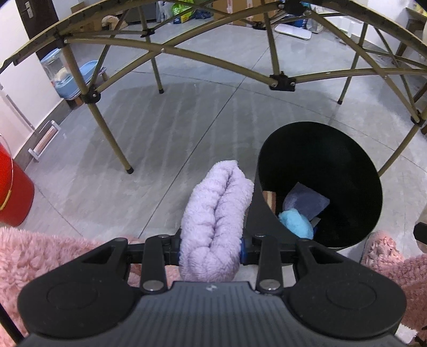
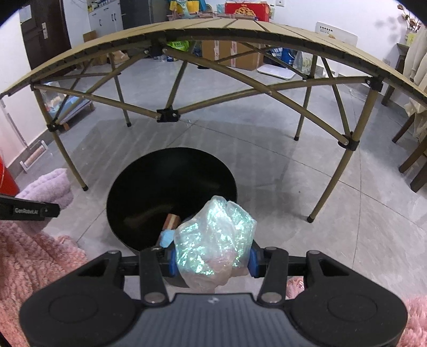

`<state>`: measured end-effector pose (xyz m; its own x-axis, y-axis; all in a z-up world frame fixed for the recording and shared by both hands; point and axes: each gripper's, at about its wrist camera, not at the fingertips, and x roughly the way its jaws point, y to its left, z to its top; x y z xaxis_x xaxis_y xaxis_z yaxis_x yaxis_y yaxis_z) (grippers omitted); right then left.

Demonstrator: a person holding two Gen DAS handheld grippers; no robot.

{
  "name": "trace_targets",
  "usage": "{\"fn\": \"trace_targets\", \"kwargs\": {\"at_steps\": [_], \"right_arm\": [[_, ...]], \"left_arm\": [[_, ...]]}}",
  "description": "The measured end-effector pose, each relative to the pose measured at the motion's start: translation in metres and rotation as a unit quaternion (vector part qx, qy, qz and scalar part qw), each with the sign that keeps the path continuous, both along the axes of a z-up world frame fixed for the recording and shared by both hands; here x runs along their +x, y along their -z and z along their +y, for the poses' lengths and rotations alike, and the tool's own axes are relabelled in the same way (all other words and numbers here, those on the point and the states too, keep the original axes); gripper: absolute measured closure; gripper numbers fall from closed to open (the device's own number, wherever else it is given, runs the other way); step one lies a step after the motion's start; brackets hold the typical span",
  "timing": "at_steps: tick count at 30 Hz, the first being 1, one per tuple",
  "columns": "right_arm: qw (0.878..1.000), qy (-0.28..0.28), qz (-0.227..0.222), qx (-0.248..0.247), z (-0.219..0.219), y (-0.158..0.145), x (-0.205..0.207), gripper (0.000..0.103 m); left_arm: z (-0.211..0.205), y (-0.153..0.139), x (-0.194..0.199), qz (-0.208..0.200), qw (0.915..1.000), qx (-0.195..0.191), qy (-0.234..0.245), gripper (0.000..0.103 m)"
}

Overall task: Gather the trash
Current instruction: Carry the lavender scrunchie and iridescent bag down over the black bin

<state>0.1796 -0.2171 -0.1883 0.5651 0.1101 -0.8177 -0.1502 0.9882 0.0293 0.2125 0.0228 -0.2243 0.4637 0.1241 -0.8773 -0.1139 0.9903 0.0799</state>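
Note:
My left gripper is shut on a rolled lilac fluffy cloth, which sticks forward just left of the black bin's rim. The round black bin stands on the grey floor and holds a light blue fluffy piece, a dark blue-grey sheet and a brown striped scrap. My right gripper is shut on a crumpled iridescent plastic wrap, held over the bin's near rim. The lilac cloth and the left gripper's body also show at the left of the right wrist view.
A tan folding table arches over the floor beyond the bin, its legs and crossbars close by. A red container stands far left. Pink fluffy sleeves flank both grippers. Chair legs stand at the right.

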Motion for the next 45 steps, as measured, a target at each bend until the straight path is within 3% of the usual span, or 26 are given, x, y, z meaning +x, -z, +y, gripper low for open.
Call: {"fn": "trace_targets", "kwargs": {"at_steps": [21, 45], "right_arm": [[1.000, -0.006, 0.029, -0.005, 0.018, 0.024, 0.037, 0.057], [0.999, -0.018, 0.048, 0.016, 0.079, 0.041, 0.099, 0.057]], "left_arm": [[0.012, 0.013, 0.026, 0.024, 0.9988, 0.003, -0.043, 0.068], [0.033, 0.015, 0.045, 0.025, 0.9964, 0.003, -0.081, 0.068]]}}
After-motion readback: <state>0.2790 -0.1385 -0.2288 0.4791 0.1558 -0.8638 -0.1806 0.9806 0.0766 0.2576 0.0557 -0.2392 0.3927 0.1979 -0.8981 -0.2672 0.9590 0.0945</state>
